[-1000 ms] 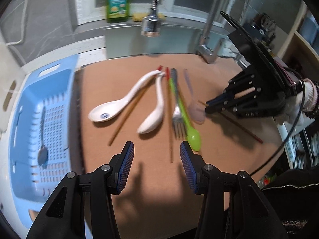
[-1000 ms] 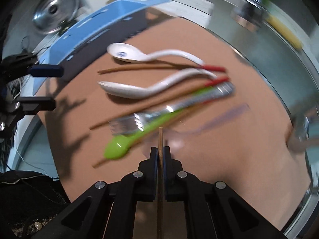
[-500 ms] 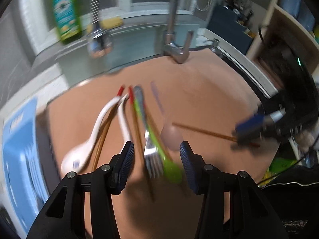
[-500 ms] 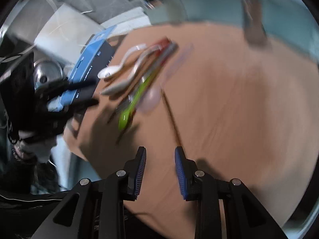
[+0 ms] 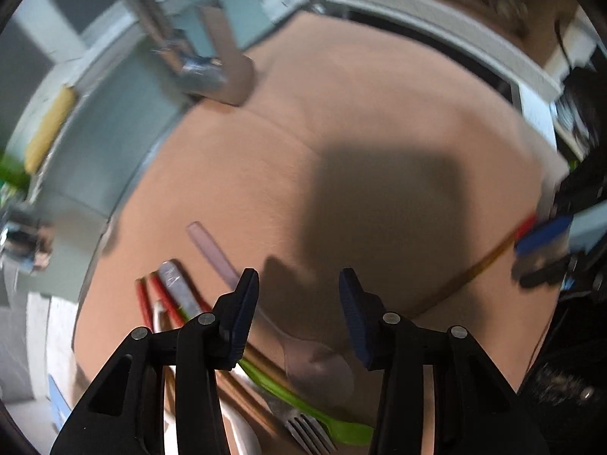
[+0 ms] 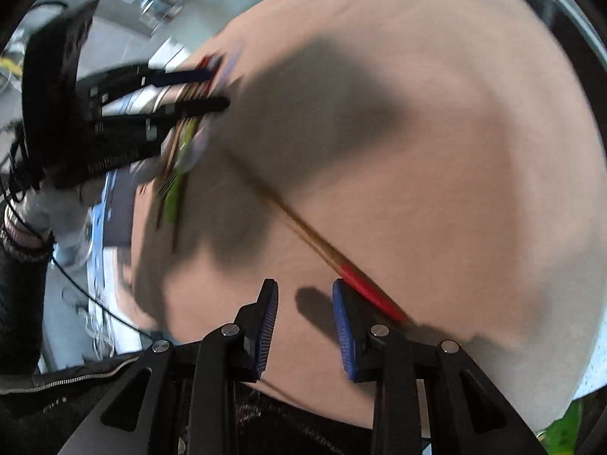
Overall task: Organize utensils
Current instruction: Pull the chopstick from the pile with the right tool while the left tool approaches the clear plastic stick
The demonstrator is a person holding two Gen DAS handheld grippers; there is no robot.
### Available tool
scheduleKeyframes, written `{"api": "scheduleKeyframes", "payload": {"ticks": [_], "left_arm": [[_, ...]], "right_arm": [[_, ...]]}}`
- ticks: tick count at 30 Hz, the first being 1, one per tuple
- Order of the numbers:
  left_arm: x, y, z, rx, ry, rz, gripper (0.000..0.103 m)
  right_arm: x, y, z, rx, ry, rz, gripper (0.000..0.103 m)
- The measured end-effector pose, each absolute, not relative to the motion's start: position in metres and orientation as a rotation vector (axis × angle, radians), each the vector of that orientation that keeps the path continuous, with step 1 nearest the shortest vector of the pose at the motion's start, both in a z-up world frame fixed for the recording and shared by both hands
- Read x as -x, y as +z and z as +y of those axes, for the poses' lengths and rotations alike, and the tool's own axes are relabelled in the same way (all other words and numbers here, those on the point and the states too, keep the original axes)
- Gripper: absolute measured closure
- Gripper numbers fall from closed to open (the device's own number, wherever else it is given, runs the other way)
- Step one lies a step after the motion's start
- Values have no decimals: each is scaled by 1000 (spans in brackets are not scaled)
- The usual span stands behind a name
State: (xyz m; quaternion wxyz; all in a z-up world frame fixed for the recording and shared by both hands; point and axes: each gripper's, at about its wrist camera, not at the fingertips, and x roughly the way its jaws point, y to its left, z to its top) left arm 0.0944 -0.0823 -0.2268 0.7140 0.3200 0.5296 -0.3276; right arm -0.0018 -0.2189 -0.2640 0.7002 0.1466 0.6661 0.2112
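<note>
Left wrist view: my left tool hangs over the clear spoon on the brown desk, jaws closing, nothing pinched yet.

Right wrist view: my right tool stands parted and empty; the red-tipped chopstick lies on the desk, just beside its right finger.

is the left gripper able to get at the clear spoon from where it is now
Probably yes: the left gripper hangs right over the clear spoon, jaws closing but still apart, nothing between them. The green spoon and fork lie close beside it.
</note>
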Motion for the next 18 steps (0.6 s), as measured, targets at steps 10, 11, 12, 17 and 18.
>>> {"api": "scheduleKeyframes", "payload": {"ticks": [10, 11, 12, 17, 18], "left_arm": [[-63, -240, -99, -752, -796, 1237, 63], [-60, -240, -100, -743, -801, 1243, 63], [-57, -241, -101, -728, -810, 1251, 63], [-41, -241, -107, -663, -820, 1260, 63], [-38, -240, -109, -643, -827, 1261, 63]], "right_arm": [[-38, -262, -250, -370, 383, 1411, 76], [-43, -262, -251, -372, 381, 1408, 76], [-47, -262, -251, -369, 375, 1404, 76], [-71, -261, -250, -372, 355, 1391, 76], [-77, -260, -248, -363, 353, 1387, 76]]}}
